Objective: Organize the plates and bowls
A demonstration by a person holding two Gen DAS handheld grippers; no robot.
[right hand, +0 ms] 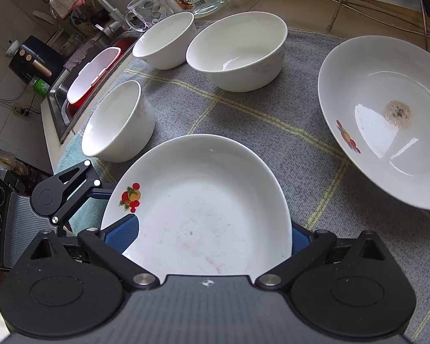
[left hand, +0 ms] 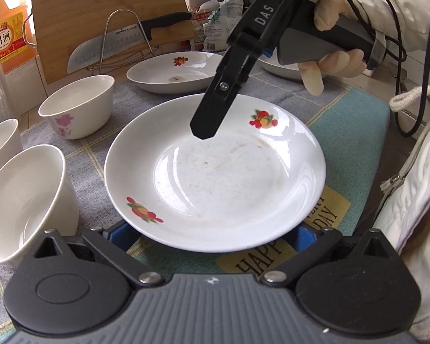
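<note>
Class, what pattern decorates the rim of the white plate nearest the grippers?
Red and orange fruit motifs on the white plate, clearest in the left wrist view.

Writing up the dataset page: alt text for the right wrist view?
A white plate with fruit decals sits between the right gripper's blue pads. Beyond it, three white bowls and a second, stained plate rest on a grey cloth.

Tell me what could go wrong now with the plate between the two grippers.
1. The plate looks glossy; a shallow pinch on its rim may slip.
2. The right gripper hangs over the plate facing the left gripper; they might collide.
3. The nearest bowl stands close; sliding the plate could knock it.
</note>
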